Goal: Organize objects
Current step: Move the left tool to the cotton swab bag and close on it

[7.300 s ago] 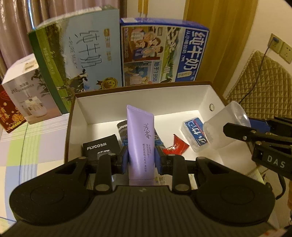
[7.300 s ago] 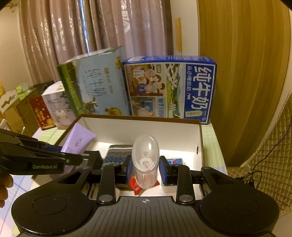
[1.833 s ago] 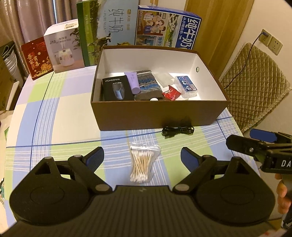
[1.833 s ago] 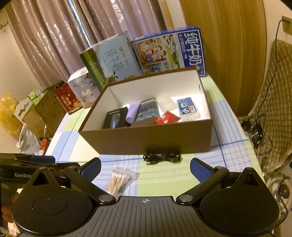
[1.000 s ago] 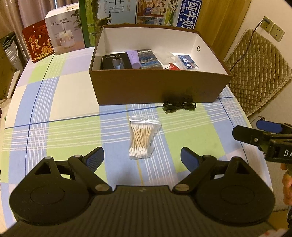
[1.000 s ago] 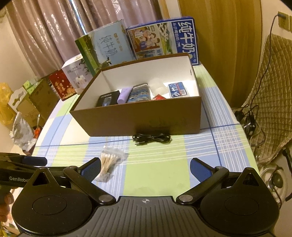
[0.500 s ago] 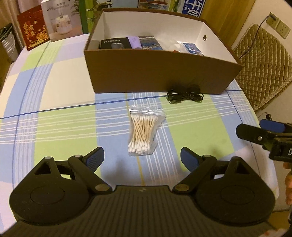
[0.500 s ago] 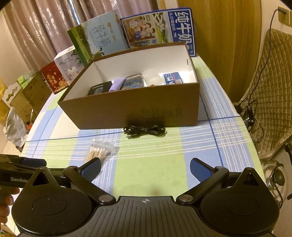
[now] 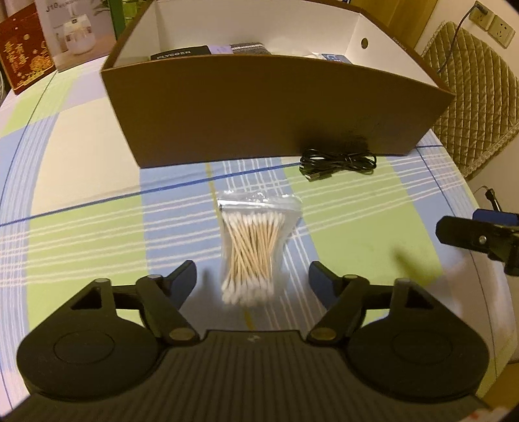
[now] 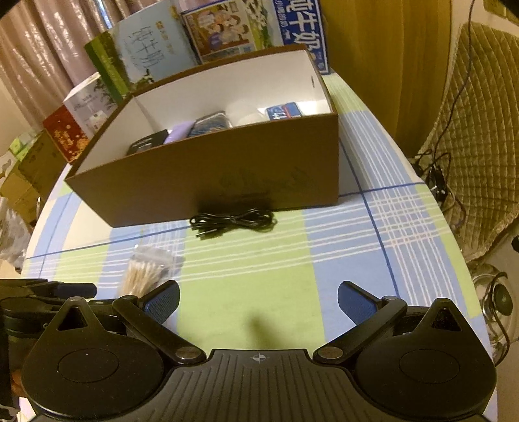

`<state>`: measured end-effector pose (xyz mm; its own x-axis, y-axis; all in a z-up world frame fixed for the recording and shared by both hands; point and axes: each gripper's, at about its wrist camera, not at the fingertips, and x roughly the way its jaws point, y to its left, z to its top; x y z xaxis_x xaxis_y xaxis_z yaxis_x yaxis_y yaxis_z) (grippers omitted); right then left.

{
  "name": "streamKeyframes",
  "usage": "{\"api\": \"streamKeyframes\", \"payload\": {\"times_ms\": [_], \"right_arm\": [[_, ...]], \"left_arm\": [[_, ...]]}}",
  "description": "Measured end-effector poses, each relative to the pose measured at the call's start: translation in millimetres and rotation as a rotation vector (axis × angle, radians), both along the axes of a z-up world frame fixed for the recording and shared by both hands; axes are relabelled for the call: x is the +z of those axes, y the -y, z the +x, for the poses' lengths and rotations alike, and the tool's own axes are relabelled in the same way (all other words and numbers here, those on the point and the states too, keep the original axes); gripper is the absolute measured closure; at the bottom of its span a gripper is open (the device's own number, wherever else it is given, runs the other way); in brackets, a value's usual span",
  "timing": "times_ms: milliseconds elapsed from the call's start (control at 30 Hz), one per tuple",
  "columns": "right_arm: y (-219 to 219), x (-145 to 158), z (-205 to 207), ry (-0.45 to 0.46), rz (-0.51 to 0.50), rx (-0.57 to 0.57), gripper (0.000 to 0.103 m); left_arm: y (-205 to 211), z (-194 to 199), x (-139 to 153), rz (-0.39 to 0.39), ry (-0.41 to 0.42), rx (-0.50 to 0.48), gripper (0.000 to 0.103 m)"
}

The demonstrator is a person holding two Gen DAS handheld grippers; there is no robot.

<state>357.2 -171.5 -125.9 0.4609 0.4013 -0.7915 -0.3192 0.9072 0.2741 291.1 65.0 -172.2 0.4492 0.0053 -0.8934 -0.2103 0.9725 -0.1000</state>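
Left gripper (image 9: 252, 279): spread wide, straddling the bag of cotton swabs (image 9: 253, 250) near the table's front edge.
Right gripper (image 10: 258, 300): wide, empty.
Black cable (image 10: 233, 222): against the brown box (image 10: 207, 185).

A lived-in room of a home, seen over a dining-style table.

The table (image 10: 259, 292) wears a blue, green and white checked cloth. Behind it hang pleated curtains (image 10: 48, 42); milk cartons (image 10: 152, 48) and gift boxes stand along its far edge. To its right sit a quilted chair cushion (image 9: 476, 91) and wall sockets (image 9: 496, 26); cardboard boxes (image 10: 29, 168) pile up at its left.
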Motion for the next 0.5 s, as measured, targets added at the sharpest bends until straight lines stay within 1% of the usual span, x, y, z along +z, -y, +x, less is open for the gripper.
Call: {"api": "streamKeyframes", "payload": {"times_ms": [67, 167, 300, 367, 400, 500], "right_arm": [[-2, -3, 3, 0.001, -0.003, 0.001, 0.002], [-5, -7, 7, 0.006, -0.004, 0.009, 0.002], [-11, -10, 11, 0.021, 0.000, 0.021, 0.002], [-15, -12, 14, 0.025, -0.004, 0.029, 0.002], [-17, -14, 15, 0.027, -0.003, 0.033, 0.002], [-23, -17, 20, 0.042, -0.004, 0.052, 0.002]], "left_arm": [[-1, 7, -6, 0.001, 0.000, -0.008, 0.036], [-2, 17, -15, 0.001, -0.009, -0.016, 0.044], [-2, 26, -25, 0.011, -0.016, -0.011, 0.047], [0, 28, -26, 0.038, 0.000, -0.021, 0.050], [1, 29, -26, 0.049, 0.005, -0.026, 0.057], [-2, 30, -26, 0.071, 0.026, -0.024, 0.072]]}}
